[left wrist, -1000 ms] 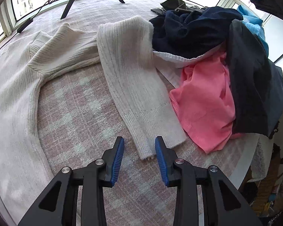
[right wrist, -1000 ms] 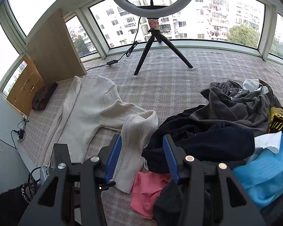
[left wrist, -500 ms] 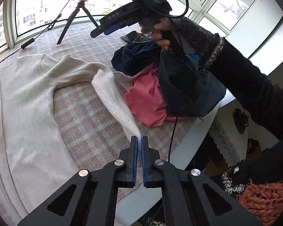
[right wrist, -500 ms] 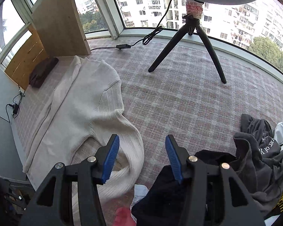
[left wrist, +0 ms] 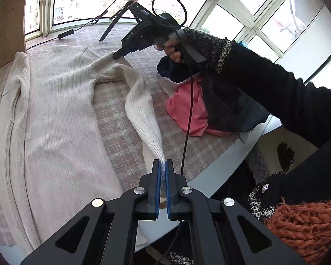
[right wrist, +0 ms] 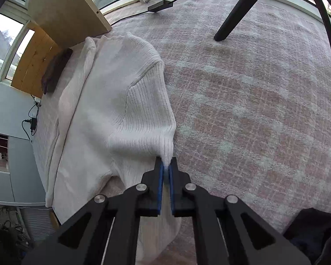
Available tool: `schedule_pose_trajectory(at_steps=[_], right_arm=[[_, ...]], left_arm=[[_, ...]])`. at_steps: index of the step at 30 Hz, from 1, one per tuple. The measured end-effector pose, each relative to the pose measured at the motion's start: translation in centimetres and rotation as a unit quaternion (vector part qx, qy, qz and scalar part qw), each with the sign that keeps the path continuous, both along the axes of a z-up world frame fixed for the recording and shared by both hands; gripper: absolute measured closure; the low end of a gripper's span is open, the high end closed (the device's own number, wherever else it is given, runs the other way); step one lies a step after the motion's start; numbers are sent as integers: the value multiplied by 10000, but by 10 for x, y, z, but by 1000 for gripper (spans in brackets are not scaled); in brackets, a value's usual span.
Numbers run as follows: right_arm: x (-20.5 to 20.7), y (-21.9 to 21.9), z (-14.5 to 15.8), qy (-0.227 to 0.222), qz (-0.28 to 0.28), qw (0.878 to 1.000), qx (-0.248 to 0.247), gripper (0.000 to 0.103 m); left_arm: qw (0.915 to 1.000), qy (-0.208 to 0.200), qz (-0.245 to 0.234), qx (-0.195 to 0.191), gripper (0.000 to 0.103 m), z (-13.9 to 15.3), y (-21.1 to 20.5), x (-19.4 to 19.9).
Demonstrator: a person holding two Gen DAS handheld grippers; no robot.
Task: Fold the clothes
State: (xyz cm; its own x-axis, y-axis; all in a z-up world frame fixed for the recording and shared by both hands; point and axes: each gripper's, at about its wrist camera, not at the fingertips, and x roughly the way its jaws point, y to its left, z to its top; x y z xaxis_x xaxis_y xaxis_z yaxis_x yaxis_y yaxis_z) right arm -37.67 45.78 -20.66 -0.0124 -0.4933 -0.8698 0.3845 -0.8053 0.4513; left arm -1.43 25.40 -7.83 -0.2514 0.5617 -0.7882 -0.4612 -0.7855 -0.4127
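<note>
Left gripper (left wrist: 162,165), black frame with blue pads: jaws pressed together on the cuff end of the cream ribbed knit sweater (left wrist: 61,101), the sleeve (left wrist: 143,110) drawn taut and lifted off the surface, running away ahead of the fingers.

Sweater body lies flat on the pink-and-grey checked cloth (left wrist: 112,119), ahead and to the left of the left gripper.

Right gripper (right wrist: 165,165), same build: jaws pinched on a fold of the sweater (right wrist: 125,114) near the shoulder and upper sleeve; exact spot uncertain, fabric is blurred at the pads. Knit bunches up into the tips and drapes away ahead-left.

In the left wrist view, the right gripper (left wrist: 118,55) sits far ahead, tip touching the sweater's shoulder area, held by a hand (left wrist: 174,48) in a dark sleeve.

Heap of loose garments, pink (left wrist: 187,110) and dark (left wrist: 227,106), ahead-right of the left gripper, beside the sleeve.

Black tripod leg (right wrist: 242,8) stands on the cloth, well ahead of the right gripper.
</note>
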Motion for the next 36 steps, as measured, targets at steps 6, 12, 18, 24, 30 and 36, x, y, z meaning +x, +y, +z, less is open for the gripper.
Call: schedule_pose_trajectory(at_steps=[6,12,18,24,30,36], right_arm=[[-2,-55,44,-40,175,9996,-221,93],[9,-117,62,665,641,9957,-16,59],[-1,-102,30,727,342,9934,817,59],[57,-104,23,720,787,9933,433,59],[106,-120,0,299,1124,9923,419,59],[98,-127,-22,196,1009,9909,866,59]], left_arm=[[9971,-333,684,79,100,-25,-47,23],[9851,-809,1512,96,100,-64,-104,48],[9666,-1179,2275,-77,100,-97,-156,67],[9496,-1056,2630,-1337,93,-89,-180,67],[9781,-595,1410,-1409,67,-87,-109,56],[9772,-437,566,-2000,75,-119,-76,46]])
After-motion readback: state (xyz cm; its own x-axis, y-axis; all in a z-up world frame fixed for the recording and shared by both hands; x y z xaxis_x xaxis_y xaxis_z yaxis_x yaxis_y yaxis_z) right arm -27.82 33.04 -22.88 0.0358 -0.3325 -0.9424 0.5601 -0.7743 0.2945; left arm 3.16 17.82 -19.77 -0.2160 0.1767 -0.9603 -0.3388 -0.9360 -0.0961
